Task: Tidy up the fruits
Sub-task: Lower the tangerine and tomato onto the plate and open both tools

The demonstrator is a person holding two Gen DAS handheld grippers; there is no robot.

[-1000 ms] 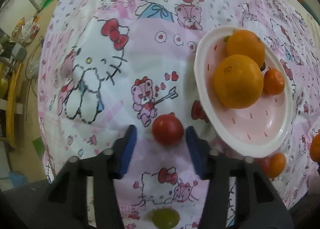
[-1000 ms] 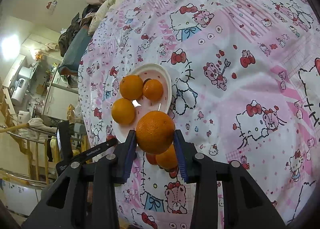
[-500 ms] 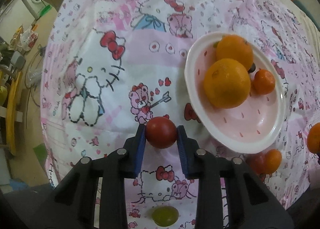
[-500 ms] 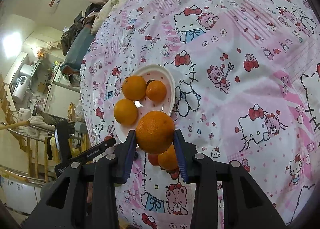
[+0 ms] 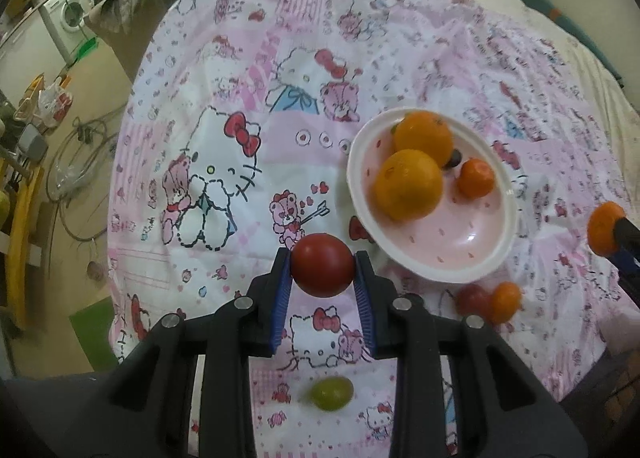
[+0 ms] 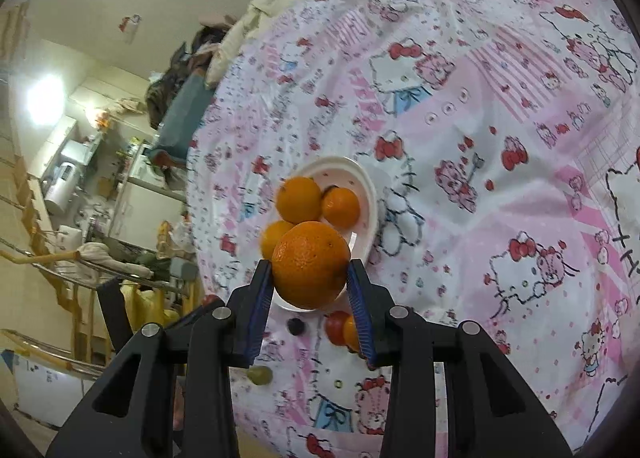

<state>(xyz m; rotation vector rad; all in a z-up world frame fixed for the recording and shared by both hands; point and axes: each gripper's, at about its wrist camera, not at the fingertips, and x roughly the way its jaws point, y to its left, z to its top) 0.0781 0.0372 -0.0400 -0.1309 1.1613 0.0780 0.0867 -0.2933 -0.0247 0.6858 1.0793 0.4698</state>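
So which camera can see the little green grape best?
The left wrist view. There the green grape lies in the open on the bedsheet between the left gripper's arms, a bit blurry. In the right wrist view the grape is smaller, and the right gripper partly hides it.

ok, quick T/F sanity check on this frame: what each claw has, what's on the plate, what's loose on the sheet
1. The left claw grips a red tomato. True.
2. The right claw is empty. False: it is shut on an orange.
3. The plate holds three orange fruits. True.
4. A green grape lies on the plate. False: it lies on the bedsheet, near the left claw's base.
5. The plate is blue. False: white rim, pink inside.
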